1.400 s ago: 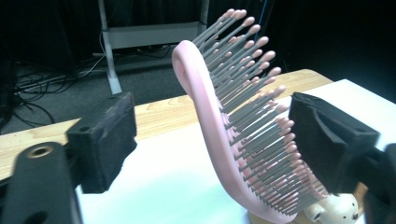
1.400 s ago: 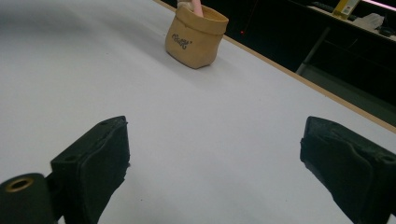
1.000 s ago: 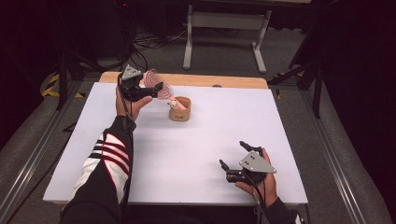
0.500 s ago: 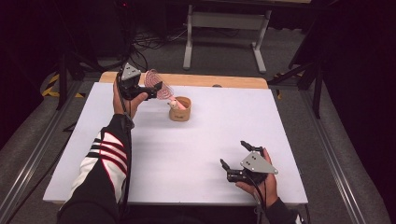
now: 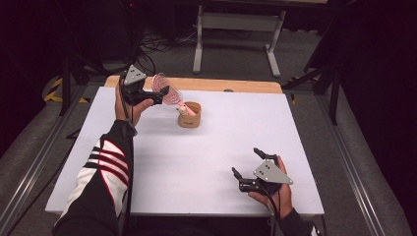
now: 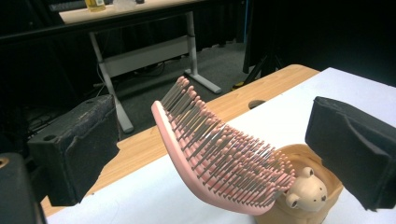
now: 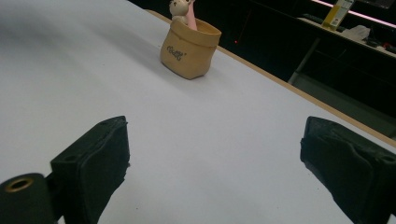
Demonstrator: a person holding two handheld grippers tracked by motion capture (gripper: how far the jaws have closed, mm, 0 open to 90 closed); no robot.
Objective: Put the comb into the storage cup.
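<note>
**White worktop, dark room**

Pink hairbrush (image 6: 219,163) stands handle-down in tan cup (image 5: 190,115), far-left on white worktop (image 5: 196,162). Left hand-held gripper (image 5: 158,96) spread around brush, no contact. Right hand-held gripper (image 5: 248,164) spread, near edge. Grey floor, metal-legged desk (image 5: 236,22) behind.

Surface: a white table (image 5: 196,162) is seen across the middle of the high view, edged by a wooden strip (image 5: 236,85) along its upper side.
Resting on it: a tan pouch (image 5: 189,115), upper centre.
</note>
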